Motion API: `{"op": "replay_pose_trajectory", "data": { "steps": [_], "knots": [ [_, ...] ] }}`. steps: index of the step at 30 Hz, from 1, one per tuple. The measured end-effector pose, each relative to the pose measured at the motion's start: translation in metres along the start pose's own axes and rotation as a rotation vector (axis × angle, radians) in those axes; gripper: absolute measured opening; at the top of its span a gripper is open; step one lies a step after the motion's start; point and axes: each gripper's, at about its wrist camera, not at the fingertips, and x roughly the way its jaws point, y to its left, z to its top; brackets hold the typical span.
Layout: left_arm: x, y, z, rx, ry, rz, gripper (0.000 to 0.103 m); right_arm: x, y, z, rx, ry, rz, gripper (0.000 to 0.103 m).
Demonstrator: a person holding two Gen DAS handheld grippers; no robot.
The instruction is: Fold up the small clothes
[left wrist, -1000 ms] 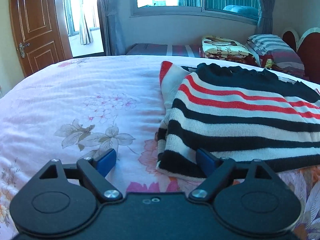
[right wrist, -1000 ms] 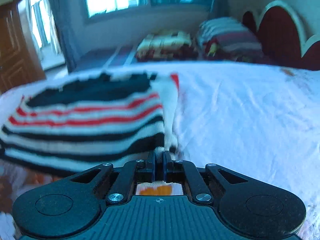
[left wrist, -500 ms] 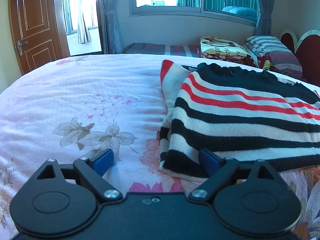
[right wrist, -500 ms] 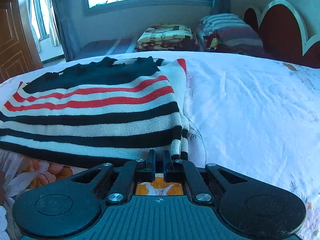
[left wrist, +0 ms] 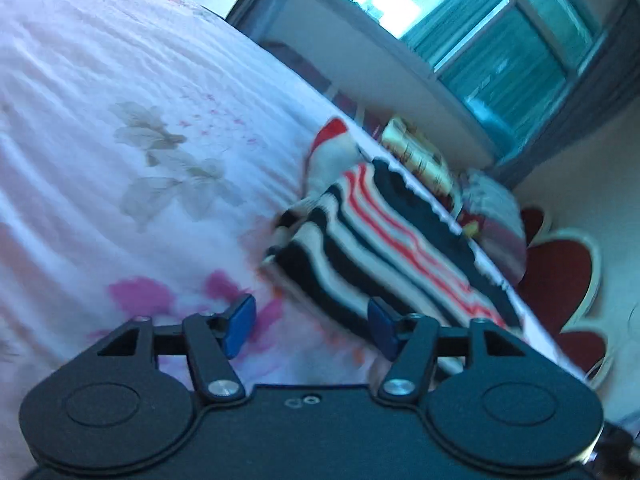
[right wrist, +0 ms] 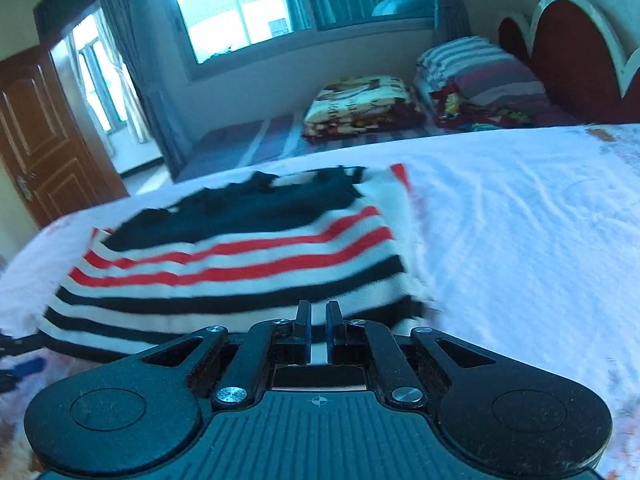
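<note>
A folded sweater (right wrist: 240,256) with black, white and red stripes lies flat on the bed. It also shows in the left wrist view (left wrist: 380,240), blurred and tilted. My left gripper (left wrist: 312,326) is open and empty, above the bedsheet near the sweater's near left corner. My right gripper (right wrist: 318,330) is shut and empty, just in front of the sweater's near edge. Part of the left gripper (right wrist: 24,366) shows at the left edge of the right wrist view.
The bed has a pink floral sheet (left wrist: 120,140) and white sheet (right wrist: 520,240). Folded blankets (right wrist: 364,106) and pillows (right wrist: 480,76) lie by the red headboard (right wrist: 572,52). A window (right wrist: 288,4) and wooden door (right wrist: 40,132) stand behind.
My left gripper has rolled and lifted away from the sweater, so its view tilts and blurs. My right gripper has backed off slightly and risen; the sweater stays put.
</note>
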Motion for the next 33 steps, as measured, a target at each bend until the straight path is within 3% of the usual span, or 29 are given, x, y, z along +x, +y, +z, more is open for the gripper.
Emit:
{"op": "replay_pose_trajectory", "data": {
  "steps": [9,13,14,16,17,19,21,22,29,33],
  "knots": [
    [0.06,-0.001,0.027,-0.158,-0.068,-0.054,0.06,0.055,0.048,0.022,-0.007,0.032,0.129,0.004],
    [0.073,-0.004,0.034,-0.129,-0.05,-0.012,0.026,0.084,0.064,0.026,-0.009,0.055,0.161,0.004],
    [0.071,-0.002,0.035,-0.146,-0.051,-0.026,0.022,0.09,0.07,0.027,-0.015,0.058,0.172,0.004],
    [0.055,0.0,0.035,-0.192,-0.111,-0.129,0.021,0.094,0.08,0.029,-0.028,0.05,0.191,0.004],
    [0.049,0.001,0.034,-0.194,-0.136,-0.165,0.021,0.096,0.083,0.03,-0.03,0.043,0.207,0.004],
    [0.052,0.004,0.029,-0.189,-0.13,-0.14,0.021,0.101,0.088,0.028,-0.046,0.039,0.222,0.004],
    [0.066,0.013,0.022,-0.198,-0.078,-0.087,0.024,0.119,0.094,0.023,-0.073,0.115,0.154,0.004],
    [0.066,0.019,0.019,-0.221,-0.092,-0.114,0.027,0.129,0.095,0.02,-0.079,0.159,0.131,0.004],
    [0.045,0.019,0.001,-0.293,-0.098,-0.16,0.048,0.126,0.098,0.023,-0.059,0.172,0.096,0.005],
    [0.049,0.013,-0.005,-0.264,-0.111,-0.134,0.049,0.122,0.099,0.021,-0.036,0.171,0.08,0.005]
  ]
}}
